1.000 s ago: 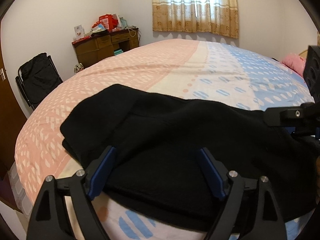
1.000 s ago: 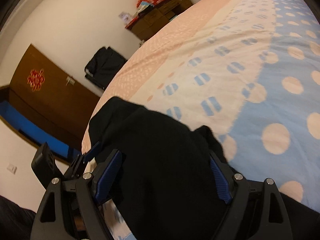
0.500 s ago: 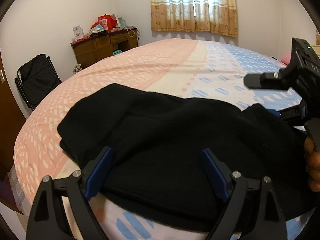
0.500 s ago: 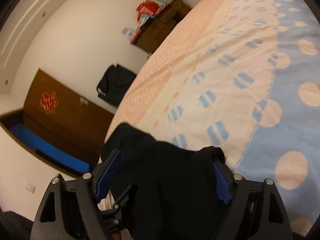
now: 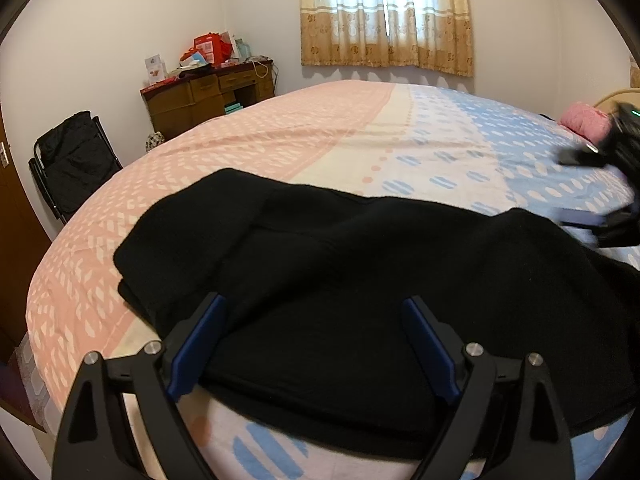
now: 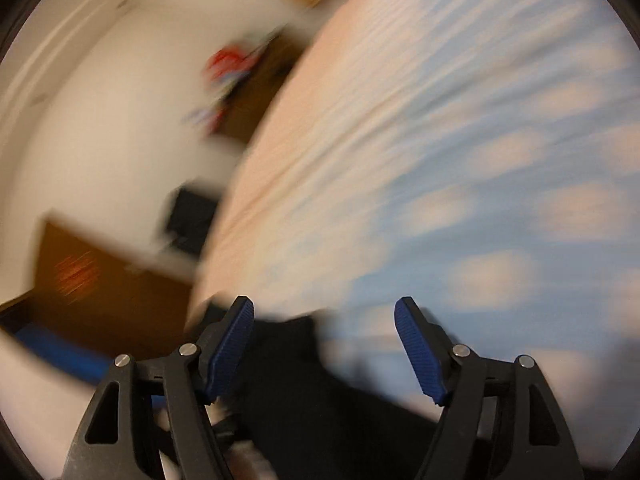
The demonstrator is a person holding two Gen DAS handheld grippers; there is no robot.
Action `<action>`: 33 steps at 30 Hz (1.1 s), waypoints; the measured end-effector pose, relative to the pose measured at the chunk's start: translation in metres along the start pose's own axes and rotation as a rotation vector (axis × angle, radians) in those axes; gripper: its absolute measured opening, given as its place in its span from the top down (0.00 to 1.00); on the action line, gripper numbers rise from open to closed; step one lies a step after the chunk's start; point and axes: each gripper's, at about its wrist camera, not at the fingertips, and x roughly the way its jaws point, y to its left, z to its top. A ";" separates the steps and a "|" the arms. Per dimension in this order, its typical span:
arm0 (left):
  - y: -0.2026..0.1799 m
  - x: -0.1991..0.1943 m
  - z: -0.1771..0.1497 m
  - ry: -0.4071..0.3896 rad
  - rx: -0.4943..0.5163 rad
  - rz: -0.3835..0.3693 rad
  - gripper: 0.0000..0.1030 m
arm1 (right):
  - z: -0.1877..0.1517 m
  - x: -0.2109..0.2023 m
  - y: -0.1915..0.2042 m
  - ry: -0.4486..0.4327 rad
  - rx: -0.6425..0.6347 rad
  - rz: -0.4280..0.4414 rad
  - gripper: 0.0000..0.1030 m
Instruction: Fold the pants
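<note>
The black pants (image 5: pixel 360 280) lie folded in a thick stack near the front edge of the bed (image 5: pixel 320 128). My left gripper (image 5: pixel 316 332) is open and empty, its blue pads low over the near edge of the pants. My right gripper (image 6: pixel 324 340) is open and empty; its view is heavily blurred, and only a dark strip of the pants (image 6: pixel 304 380) shows below the fingers. In the left wrist view the right gripper (image 5: pixel 600 196) is a blurred shape at the far right, above the right end of the pants.
The bed has a pink, cream and blue dotted sheet. A pink pillow (image 5: pixel 584 120) lies at the far right. A wooden desk (image 5: pixel 208 92) with clutter stands in the corner, a black folding chair (image 5: pixel 72 160) to the left, a curtained window (image 5: pixel 384 12) behind.
My right gripper has lifted off the pants and swung up and away to the right, fast enough to blur its view. The pants stay flat. My left gripper has barely moved.
</note>
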 end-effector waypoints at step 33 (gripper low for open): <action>-0.005 0.005 0.005 0.020 0.023 0.021 0.07 | -0.143 -0.305 -0.127 -0.596 0.334 -0.675 0.97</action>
